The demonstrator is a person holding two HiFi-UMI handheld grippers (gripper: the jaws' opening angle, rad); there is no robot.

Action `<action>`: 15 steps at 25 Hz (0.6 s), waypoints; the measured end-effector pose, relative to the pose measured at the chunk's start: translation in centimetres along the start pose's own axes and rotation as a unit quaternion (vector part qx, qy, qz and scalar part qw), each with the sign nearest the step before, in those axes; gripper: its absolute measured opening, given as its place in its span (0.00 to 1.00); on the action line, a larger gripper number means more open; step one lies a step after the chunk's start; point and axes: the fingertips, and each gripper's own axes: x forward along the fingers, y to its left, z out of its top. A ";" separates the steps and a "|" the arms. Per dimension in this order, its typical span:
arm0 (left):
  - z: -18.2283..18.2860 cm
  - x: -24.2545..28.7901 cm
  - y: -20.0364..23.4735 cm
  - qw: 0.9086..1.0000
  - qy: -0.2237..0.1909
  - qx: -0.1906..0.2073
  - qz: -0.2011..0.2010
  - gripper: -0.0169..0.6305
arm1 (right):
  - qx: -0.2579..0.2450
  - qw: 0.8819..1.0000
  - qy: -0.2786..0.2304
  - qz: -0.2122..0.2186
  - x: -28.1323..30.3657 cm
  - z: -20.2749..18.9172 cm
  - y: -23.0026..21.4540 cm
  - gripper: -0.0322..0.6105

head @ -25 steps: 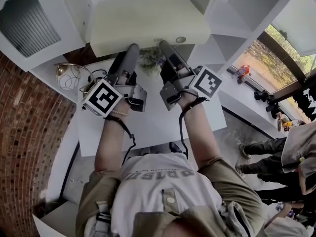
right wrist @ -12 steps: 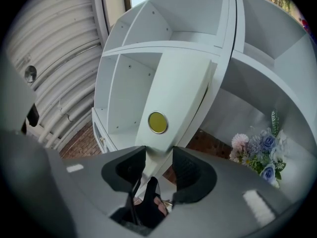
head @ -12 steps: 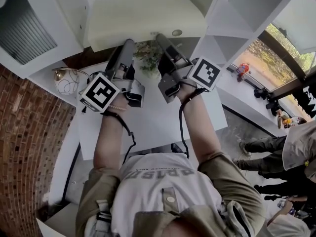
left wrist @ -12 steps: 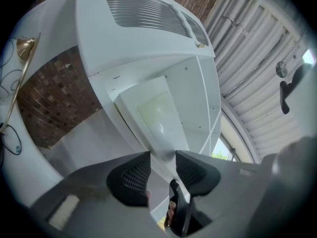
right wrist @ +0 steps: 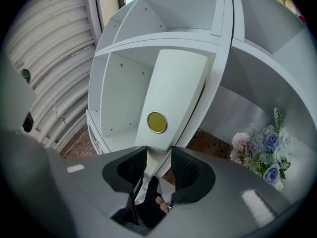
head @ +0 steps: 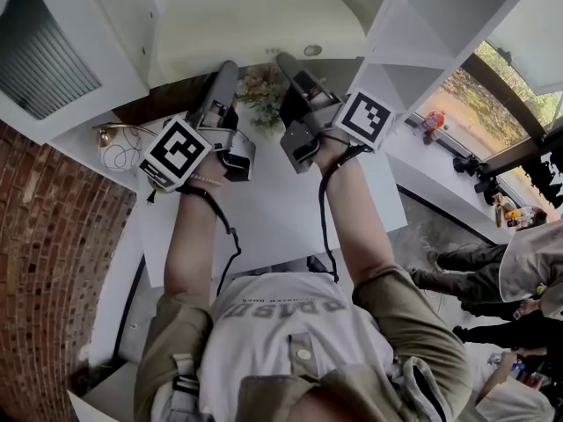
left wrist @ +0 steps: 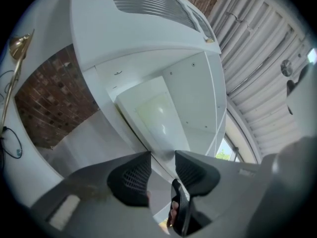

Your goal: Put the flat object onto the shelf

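Nearest, the left gripper (left wrist: 162, 170) is clamped on the near edge of the one cream flat rectangular board (right wrist: 176, 83), its jaws having just been closing with that edge between them. The right gripper (right wrist: 158, 166) is clenched on the same edge, at six o'clock of the single round yellow sticker (right wrist: 156, 122). One bunch of pale artificial flowers (right wrist: 260, 150) is seen at four o'clock. Farther, at twelve o'clock, the board's far end appears entered into a compartment of the white shelf unit (right wrist: 148, 46). Insertion is judged under way; a level push onward, then a joint release, is called for.
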 end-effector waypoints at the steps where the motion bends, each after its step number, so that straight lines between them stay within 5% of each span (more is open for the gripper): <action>1: 0.0 0.1 0.1 1.000 0.001 0.001 0.003 0.28 | 0.002 1.000 0.001 -0.001 0.1 0.1 -0.1 0.29; 15: 0.2 0.0 0.9 1.000 -0.001 0.007 0.023 0.20 | 0.005 1.000 -0.001 0.004 0.6 0.4 -0.4 0.27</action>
